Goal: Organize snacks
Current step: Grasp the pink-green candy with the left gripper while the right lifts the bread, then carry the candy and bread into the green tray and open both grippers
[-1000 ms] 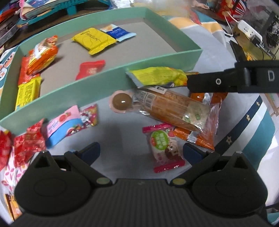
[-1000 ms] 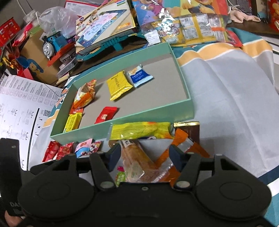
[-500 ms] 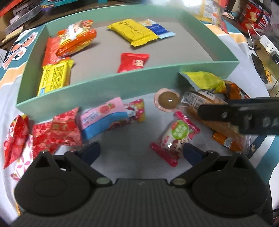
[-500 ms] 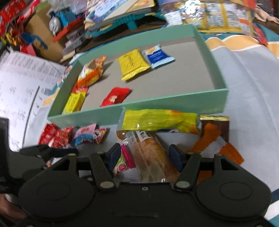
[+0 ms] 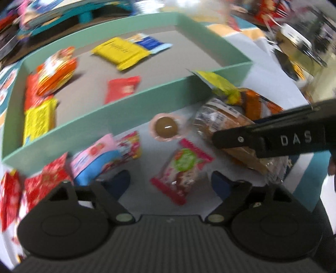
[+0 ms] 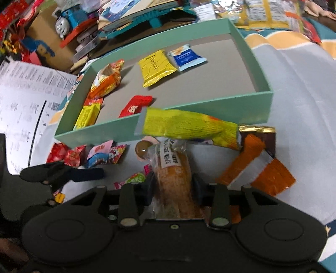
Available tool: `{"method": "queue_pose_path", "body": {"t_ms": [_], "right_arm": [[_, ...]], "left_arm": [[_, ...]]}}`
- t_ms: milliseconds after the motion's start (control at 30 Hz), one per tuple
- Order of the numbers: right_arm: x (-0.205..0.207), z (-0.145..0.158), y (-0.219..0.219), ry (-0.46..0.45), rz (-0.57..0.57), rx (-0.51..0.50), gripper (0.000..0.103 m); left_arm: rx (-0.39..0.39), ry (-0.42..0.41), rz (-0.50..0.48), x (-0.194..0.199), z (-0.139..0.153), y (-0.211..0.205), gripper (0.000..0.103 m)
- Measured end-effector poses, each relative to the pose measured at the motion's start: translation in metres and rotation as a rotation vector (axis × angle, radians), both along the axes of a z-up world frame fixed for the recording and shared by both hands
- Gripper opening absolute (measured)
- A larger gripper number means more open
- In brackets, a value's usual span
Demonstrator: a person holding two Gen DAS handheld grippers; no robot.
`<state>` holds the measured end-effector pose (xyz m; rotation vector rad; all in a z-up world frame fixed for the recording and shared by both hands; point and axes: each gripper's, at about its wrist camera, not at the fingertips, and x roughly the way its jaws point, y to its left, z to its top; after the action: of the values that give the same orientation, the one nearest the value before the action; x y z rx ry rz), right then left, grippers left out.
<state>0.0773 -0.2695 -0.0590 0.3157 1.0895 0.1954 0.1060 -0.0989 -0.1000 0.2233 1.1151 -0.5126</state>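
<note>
A mint-green tray (image 5: 147,94) (image 6: 210,109) holds several snacks: a yellow packet (image 6: 156,68), a blue-white packet (image 6: 187,57), a red packet (image 6: 136,106). My right gripper (image 6: 171,185) is shut on the clear-wrapped bread roll (image 6: 175,174) in front of the tray; it also shows in the left wrist view (image 5: 226,130). My left gripper (image 5: 170,180) is open, with the pink and green candy packet (image 5: 182,168) between its fingers. A brown jelly cup (image 5: 166,127) lies beyond it.
A long yellow packet (image 6: 187,126) leans on the tray's front wall. Orange packets (image 6: 260,168) lie to the right. Red and pink packets (image 5: 63,168) lie at the left. Books and a toy train (image 6: 69,16) crowd behind the tray.
My right gripper has closed its fingers onto the bread roll. My left gripper has shifted so the pink-green candy packet now lies between its open fingers.
</note>
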Motion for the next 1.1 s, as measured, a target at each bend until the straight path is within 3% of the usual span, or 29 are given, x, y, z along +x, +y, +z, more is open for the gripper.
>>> {"method": "queue_pose_path", "body": {"t_ms": [67, 167, 433, 833, 1100], "right_arm": [[-0.003, 0.000, -0.005, 0.007, -0.014, 0.018, 0.036], [-0.008, -0.001, -0.010, 0.011, -0.034, 0.035, 0.036], [-0.016, 0.010, -0.002, -0.012, -0.026, 0.074, 0.036], [-0.001, 0.067, 0.013, -0.135, 0.028, 0.128, 0.036], [0.049, 0.080, -0.009, -0.176, -0.052, 0.054, 0.036]], "left_arm": [[0.012, -0.011, -0.042, -0.003, -0.002, -0.008, 0.064], [0.041, -0.053, -0.071, -0.010, 0.000, -0.014, 0.032], [-0.047, 0.006, 0.048, -0.007, 0.017, 0.015, 0.029], [-0.145, -0.095, 0.155, 0.010, 0.075, 0.049, 0.029], [-0.124, -0.144, 0.229, 0.074, 0.089, 0.062, 0.029]]}}
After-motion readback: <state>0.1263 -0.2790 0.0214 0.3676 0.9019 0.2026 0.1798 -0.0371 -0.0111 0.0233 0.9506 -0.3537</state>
